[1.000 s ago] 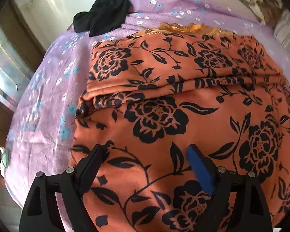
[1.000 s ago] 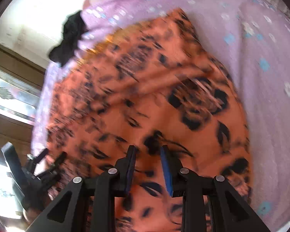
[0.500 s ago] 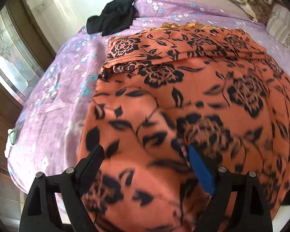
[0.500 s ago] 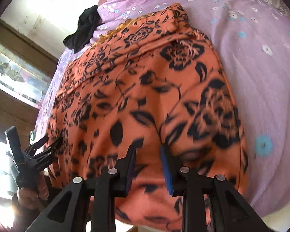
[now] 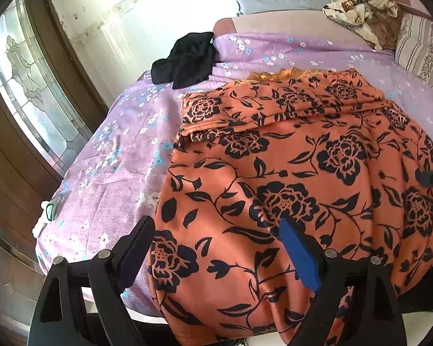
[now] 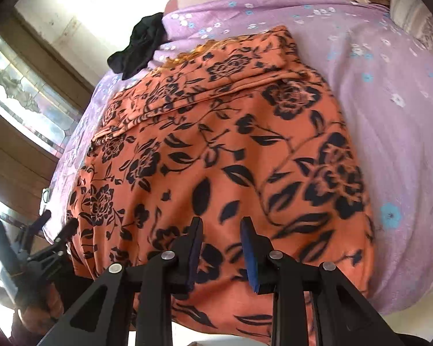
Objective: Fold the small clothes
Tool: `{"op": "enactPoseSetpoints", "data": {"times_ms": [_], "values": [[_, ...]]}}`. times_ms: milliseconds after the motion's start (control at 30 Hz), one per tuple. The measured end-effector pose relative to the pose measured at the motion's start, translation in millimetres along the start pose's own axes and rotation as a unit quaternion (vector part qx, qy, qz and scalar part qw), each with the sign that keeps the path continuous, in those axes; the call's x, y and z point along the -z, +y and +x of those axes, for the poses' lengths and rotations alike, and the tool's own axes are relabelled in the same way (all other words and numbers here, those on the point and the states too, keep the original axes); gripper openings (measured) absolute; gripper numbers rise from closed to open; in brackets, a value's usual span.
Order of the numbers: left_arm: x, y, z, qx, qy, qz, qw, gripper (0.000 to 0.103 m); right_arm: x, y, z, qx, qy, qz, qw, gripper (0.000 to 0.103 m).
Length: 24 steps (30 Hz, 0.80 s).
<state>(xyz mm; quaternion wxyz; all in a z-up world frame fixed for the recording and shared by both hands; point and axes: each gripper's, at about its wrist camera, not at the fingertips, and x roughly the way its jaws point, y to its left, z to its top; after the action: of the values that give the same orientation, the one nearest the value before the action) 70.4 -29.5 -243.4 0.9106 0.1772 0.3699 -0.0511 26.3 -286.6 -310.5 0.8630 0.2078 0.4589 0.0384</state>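
- The left tool [image 5: 216, 236] hangs with its jaws spread wide above the near left part of the orange floral garment [image 5: 288, 167], nothing between them, and no pad touches cloth.
- The right tool [image 6: 220, 227] holds its jaws a narrow gap apart over the garment's near edge; no cloth is pinched there that I can see.
- The garment lies flat on the bed [image 5: 115, 150], its near hem draped over the bed's edge, and a folded band crosses its far end.
- Likely risk: the overhanging hem may drag the thin cloth off the bed when either tool lifts it, spoiling the far fold.
- Another: a pinch taken from above may catch only the top layer, or the purple bedsheet under the garment's left edge, so the fold comes out skewed.
- The right tool's narrow gap leaves little room for error over a loose edge.
- Beyond the garment's far left corner sits a black piece of clothing [image 5: 184, 57], well apart from it.
- Further back lie a patterned bundle [image 5: 358, 3] and a striped pillow [image 5: 418, 49]; left of the bed stands a wooden door with leaded glass [image 5: 29, 86].
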Motion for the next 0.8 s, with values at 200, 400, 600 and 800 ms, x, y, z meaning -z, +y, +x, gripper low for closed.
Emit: {"op": "enactPoseSetpoints", "data": {"times_ms": [200, 400, 600, 800], "values": [[2.8, 11.2, -5.4, 0.004, -0.01, -0.024, 0.9997, 0.088, 2.0, 31.7, 15.1, -0.006, 0.018, -0.034, 0.999, 0.03], [-0.1, 25.9, -3.4, 0.004, -0.014, -0.049, 0.9987, 0.088, -0.5, 52.8, 21.0, -0.02, 0.017, -0.044, 0.999, 0.03], [2.9, 35.3, 5.8, 0.002, -0.004, -0.059, 0.9982, 0.088, -0.8, 81.1, 40.2, -0.016, 0.039, -0.071, 0.997, 0.031], [14.4, 43.1, 26.7, -0.007, 0.029, -0.072, 0.9969, 0.088, 0.5, 91.8, 49.2, -0.016, 0.045, -0.093, 0.995, 0.057]]}}
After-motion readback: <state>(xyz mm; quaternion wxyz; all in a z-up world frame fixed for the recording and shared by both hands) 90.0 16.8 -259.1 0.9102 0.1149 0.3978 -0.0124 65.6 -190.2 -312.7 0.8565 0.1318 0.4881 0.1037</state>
